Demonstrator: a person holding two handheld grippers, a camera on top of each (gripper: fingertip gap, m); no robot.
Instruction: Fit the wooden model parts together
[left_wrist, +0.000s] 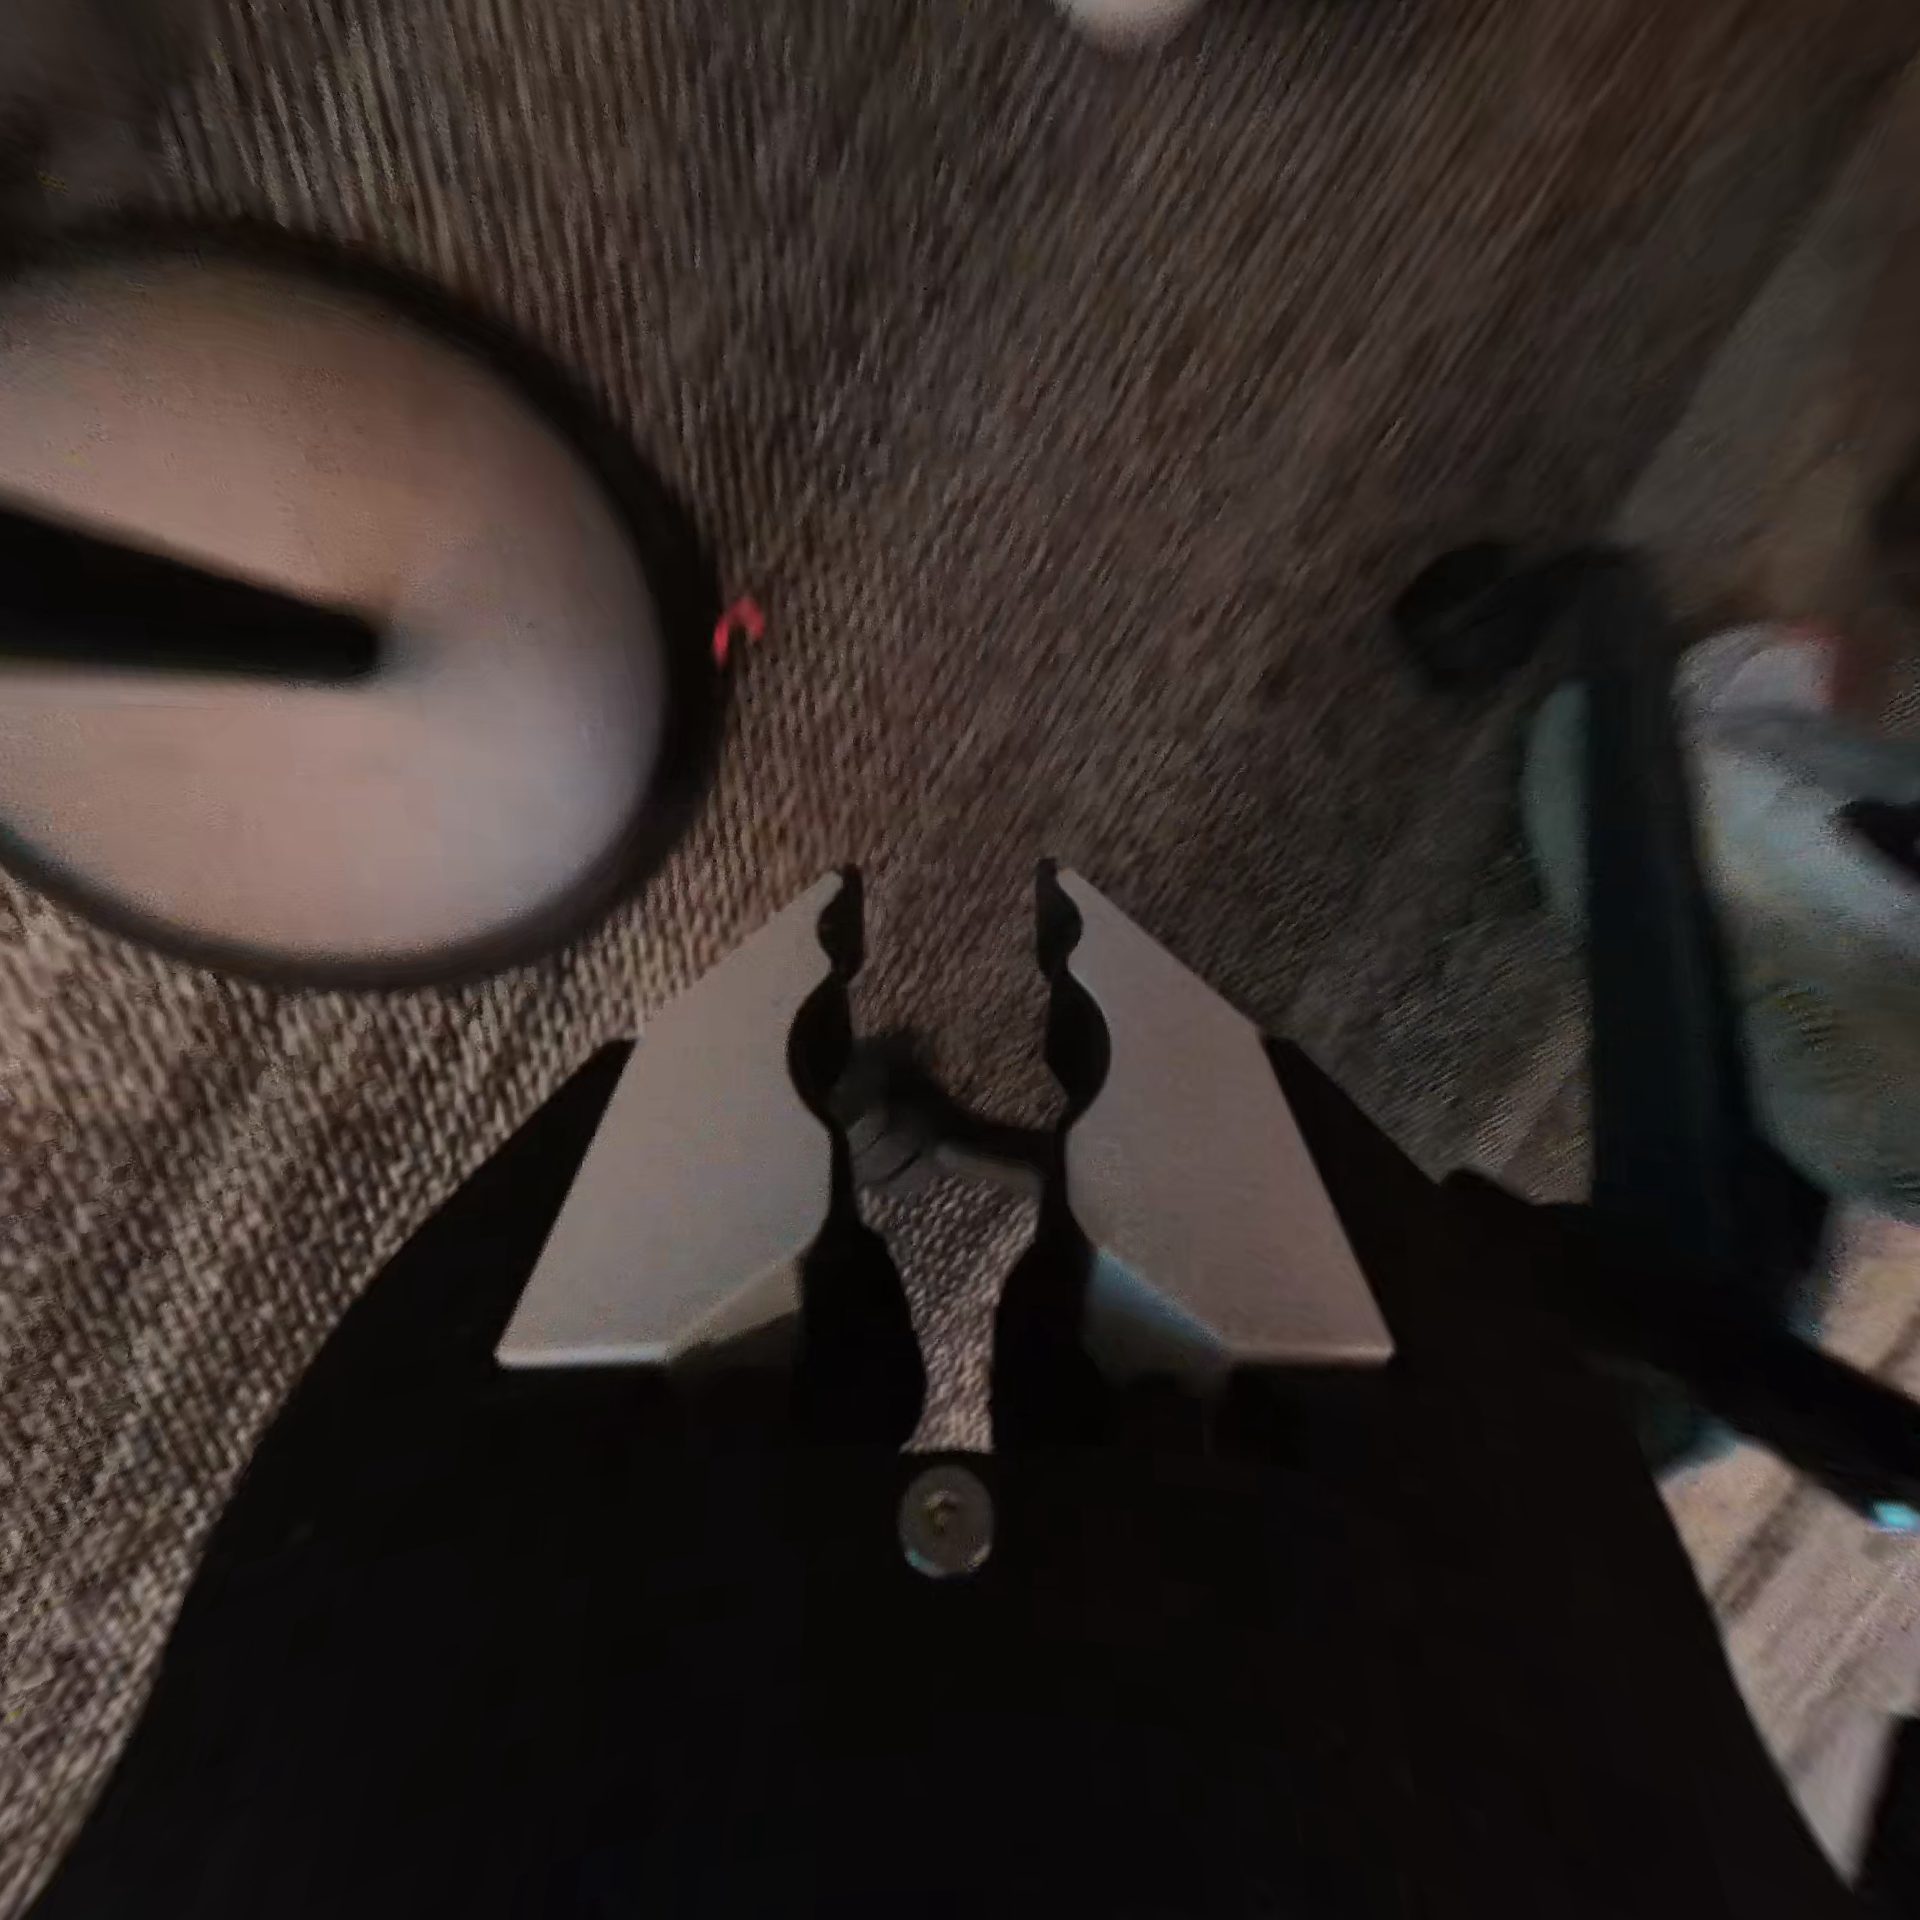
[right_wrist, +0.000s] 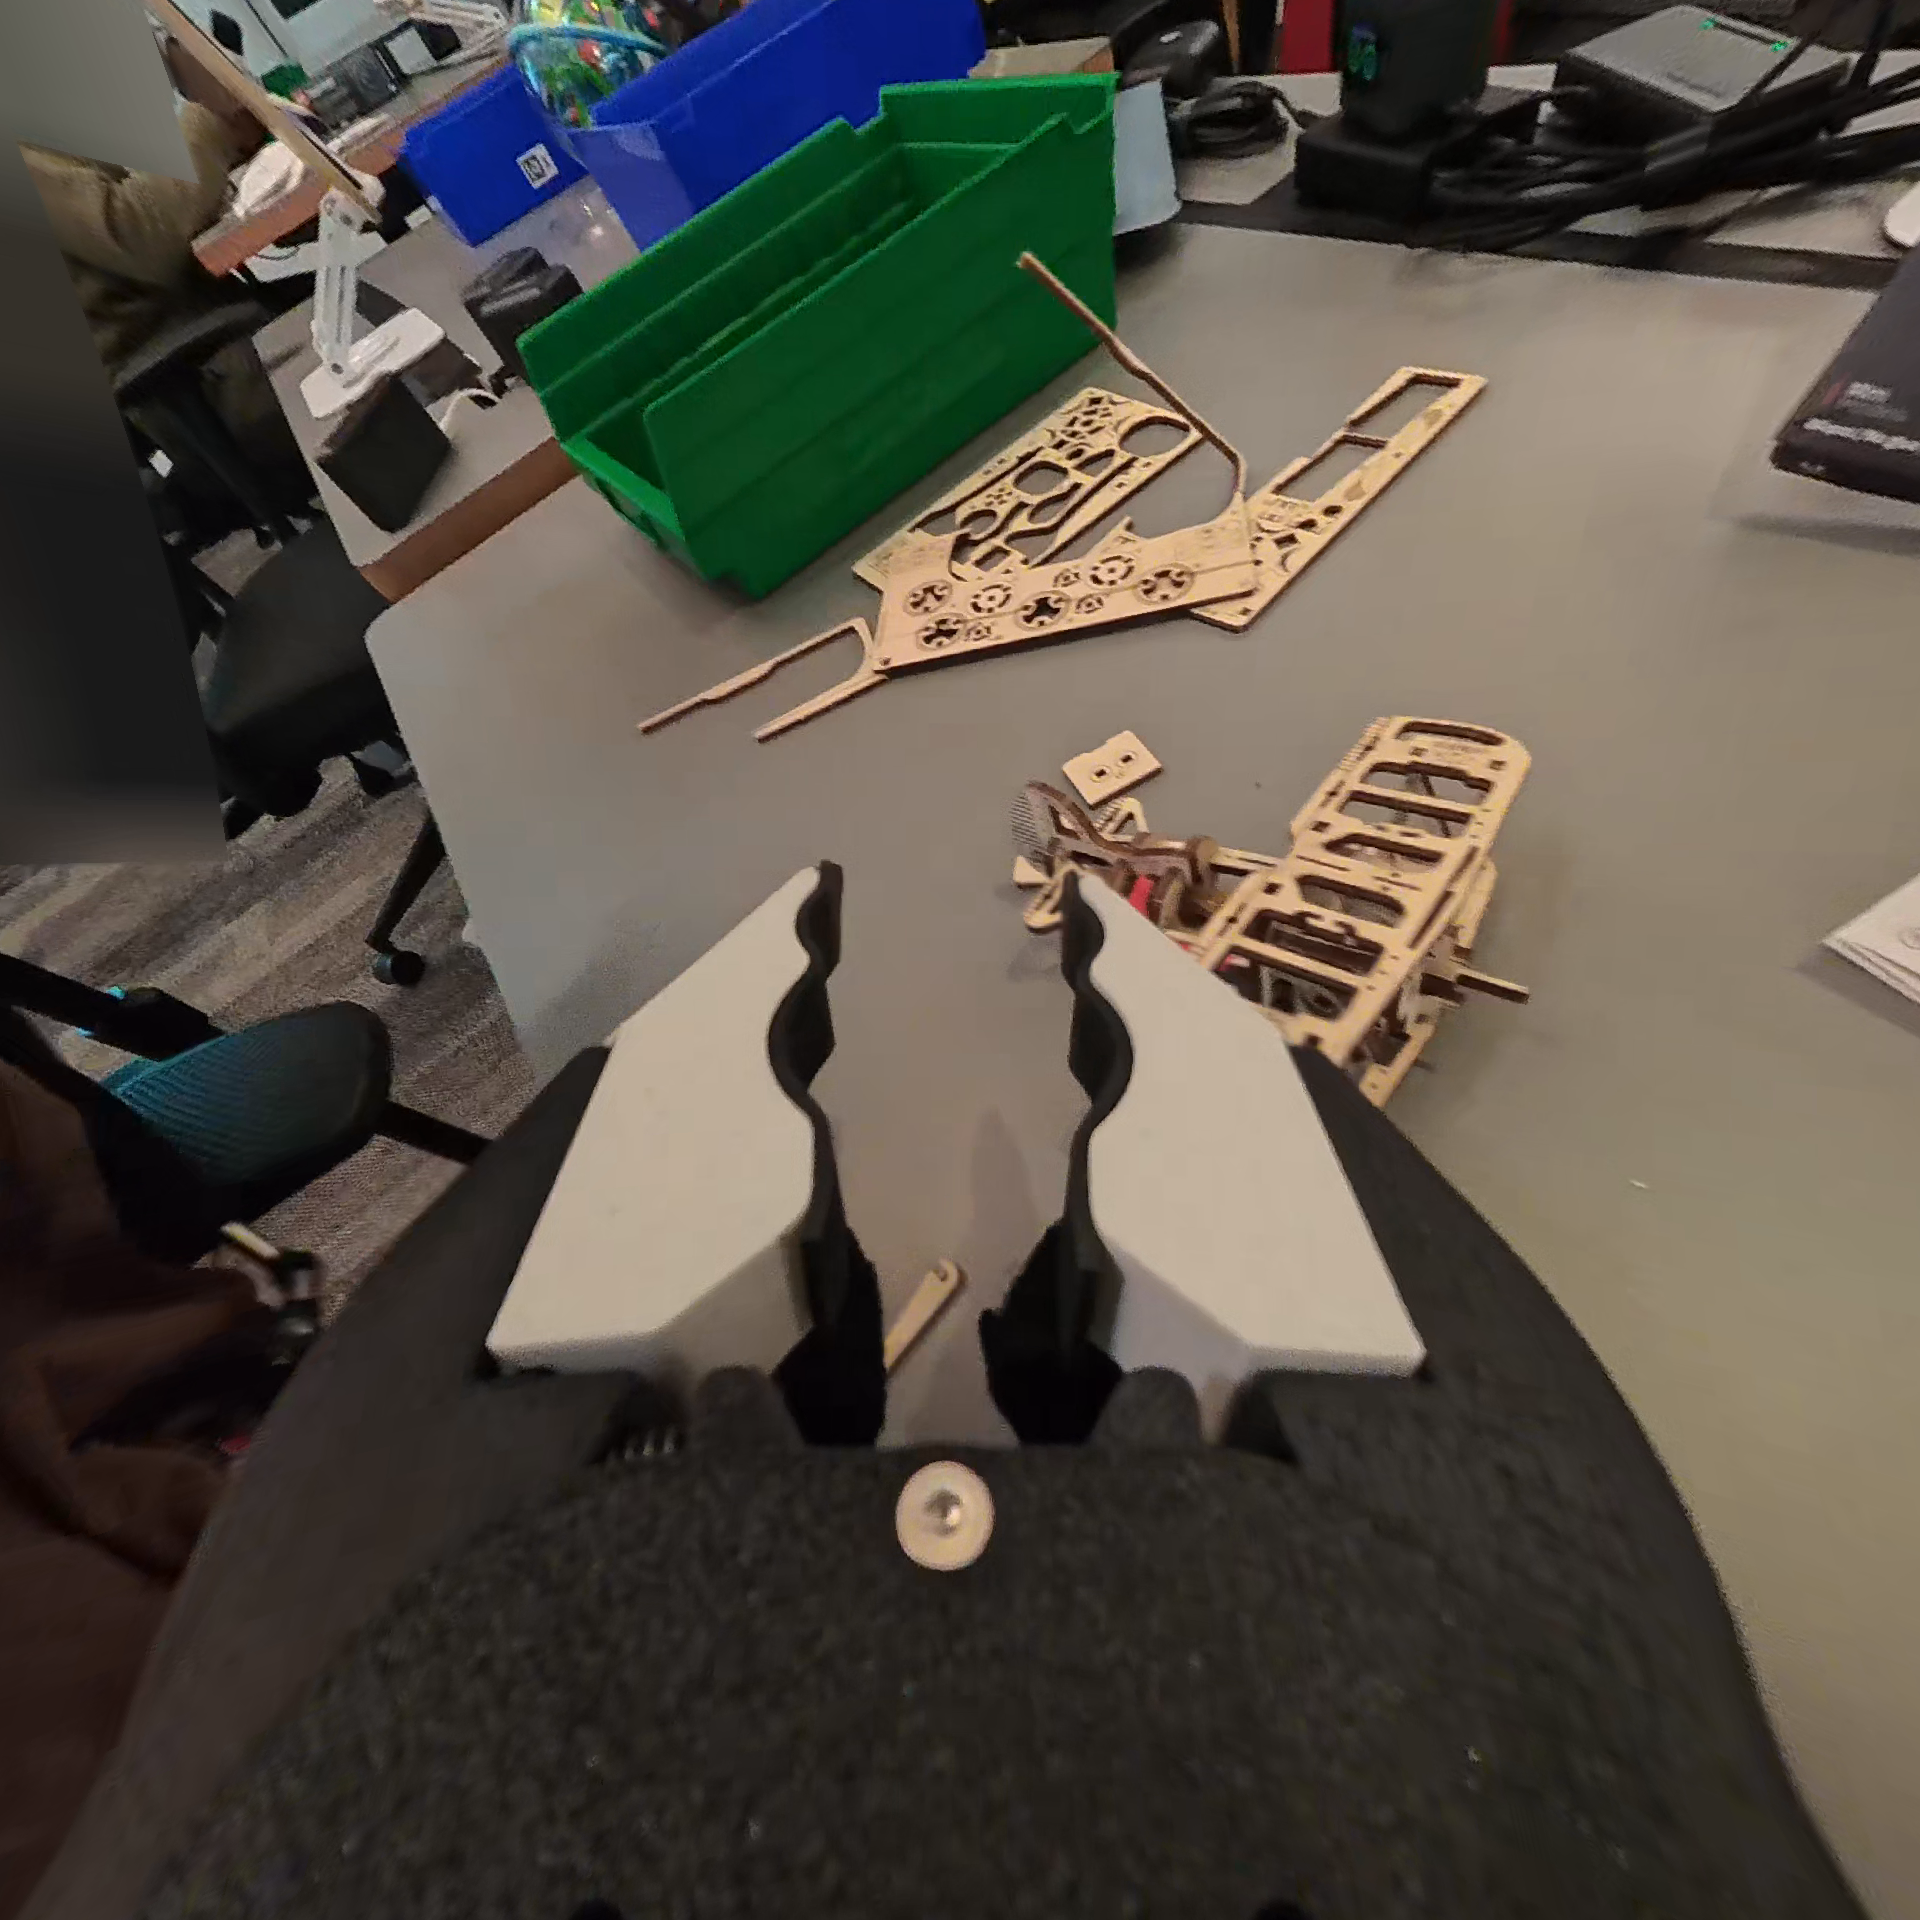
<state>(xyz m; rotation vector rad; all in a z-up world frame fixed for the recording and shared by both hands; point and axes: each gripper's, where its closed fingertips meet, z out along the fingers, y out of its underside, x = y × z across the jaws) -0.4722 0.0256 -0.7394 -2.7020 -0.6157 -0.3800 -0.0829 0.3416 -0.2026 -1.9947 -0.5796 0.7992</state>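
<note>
In the right wrist view, a partly built wooden plane model lies on the grey table, just right of my fingertips. Two punched-out wooden part sheets lie farther back. A small flat wooden piece lies by the model's tail. A thin wooden stick shows on the table between my fingers, low down. My right gripper is open and empty above the table. My left gripper is open and empty, pointing at carpet, away from the table; this view is blurred.
A green bin stands behind the sheets, with blue bins beyond it. A black box and papers lie at the right edge, cables at the back. Office chairs stand left of the table. A pale round disc lies on the carpet. About 75 cm separates my left fingertips from my right. My right tips are roughly 15 cm from the small flat wooden piece.
</note>
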